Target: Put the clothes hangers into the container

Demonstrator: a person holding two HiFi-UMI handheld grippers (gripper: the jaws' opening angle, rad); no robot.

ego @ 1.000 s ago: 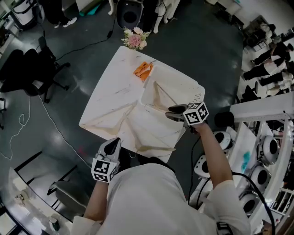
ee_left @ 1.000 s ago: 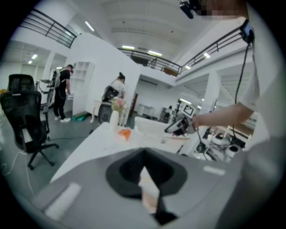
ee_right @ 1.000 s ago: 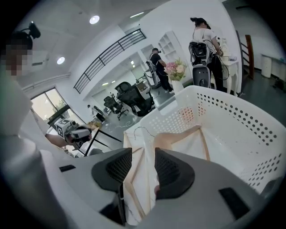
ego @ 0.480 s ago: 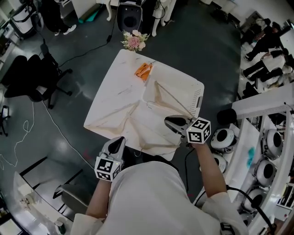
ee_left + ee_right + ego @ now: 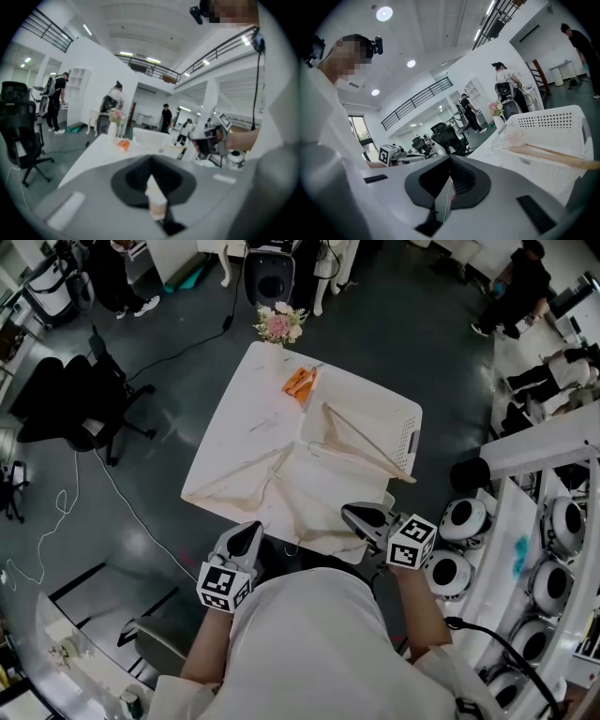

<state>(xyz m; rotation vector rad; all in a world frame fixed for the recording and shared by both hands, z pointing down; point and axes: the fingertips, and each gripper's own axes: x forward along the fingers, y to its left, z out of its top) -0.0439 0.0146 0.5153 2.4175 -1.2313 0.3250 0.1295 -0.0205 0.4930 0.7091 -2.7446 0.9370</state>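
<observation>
Two arms are bent close to the body. The left gripper and the right gripper point over the near edge of the table, both with jaws together and empty. The right jaws have just been closing, and this gripper has drawn back from the container. The hanger lies inside it, one end over the rim.

The white table bears a flower vase, an orange object and a white container.
</observation>
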